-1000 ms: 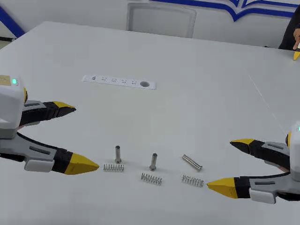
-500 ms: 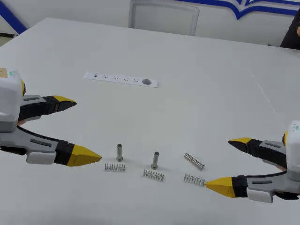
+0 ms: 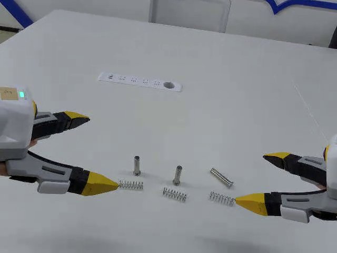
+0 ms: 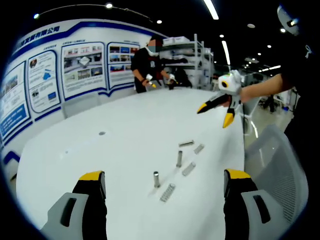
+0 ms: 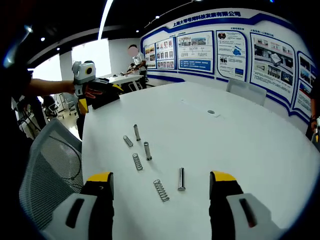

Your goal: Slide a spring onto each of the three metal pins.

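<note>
1. The left gripper holds its jaws wide apart with nothing between them. Its lower yellow tip sits just beside the left end of the left spring. Whether tip and spring touch cannot be told.
2. The right gripper is spread just as wide and also holds nothing. Its lower tip lies just beside the right end of the right spring.
3. Between these two, the middle spring lies flat on the white table. The three springs form a loose row, each lying on its side in front of a pin, not on it.
4. Just behind the row, the left pin and the middle pin stand upright. The right pin lies on its side, at an angle to its spring.
5. In the left gripper view, the pins and springs lie ahead between that gripper's own jaws, with the right gripper held above the table beyond them. The right gripper view shows the same row from the other end, with the left gripper beyond it.
6. Farther back, a white power strip lies flat, well apart from the pins. A chair stands at the table's far edge.
</note>
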The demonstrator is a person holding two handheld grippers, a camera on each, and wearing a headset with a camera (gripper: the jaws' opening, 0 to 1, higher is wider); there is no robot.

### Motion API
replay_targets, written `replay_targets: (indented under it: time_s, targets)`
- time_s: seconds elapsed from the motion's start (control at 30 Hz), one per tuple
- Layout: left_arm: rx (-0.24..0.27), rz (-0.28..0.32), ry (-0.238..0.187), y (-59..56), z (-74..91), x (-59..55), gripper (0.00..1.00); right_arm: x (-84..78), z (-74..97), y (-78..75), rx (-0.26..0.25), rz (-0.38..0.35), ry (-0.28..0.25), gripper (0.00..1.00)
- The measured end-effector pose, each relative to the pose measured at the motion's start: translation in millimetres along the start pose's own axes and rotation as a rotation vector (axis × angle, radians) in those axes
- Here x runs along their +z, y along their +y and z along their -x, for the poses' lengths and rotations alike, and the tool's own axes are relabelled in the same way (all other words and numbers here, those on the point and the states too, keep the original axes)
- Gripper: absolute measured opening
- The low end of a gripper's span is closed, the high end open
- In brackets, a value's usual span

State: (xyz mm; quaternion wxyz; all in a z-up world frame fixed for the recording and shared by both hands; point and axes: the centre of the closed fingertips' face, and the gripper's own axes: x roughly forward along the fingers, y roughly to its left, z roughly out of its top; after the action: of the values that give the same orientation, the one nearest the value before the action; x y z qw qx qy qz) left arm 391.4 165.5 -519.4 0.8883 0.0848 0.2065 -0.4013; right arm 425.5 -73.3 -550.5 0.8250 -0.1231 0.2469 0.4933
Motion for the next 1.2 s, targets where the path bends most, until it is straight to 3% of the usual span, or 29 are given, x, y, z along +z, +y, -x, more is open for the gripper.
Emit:
replay_targets:
  time_s: [0.57,0.8,1.2]
  targets:
    - [-0.018,0.029,0.022,-4.2,-6.6,-13.0,0.98,-1.0,-14.0,-4.6,0.016,0.020,0.031,0.74]
    - [-0.013,0.044,0.030,0.1,-7.7,-18.7,0.98,-0.9,-20.1,-6.5,0.027,0.019,0.048,0.72]
    - [-0.005,0.060,0.018,2.3,-7.0,-18.1,0.98,-4.0,-35.8,-7.6,0.041,0.024,0.068,0.69]
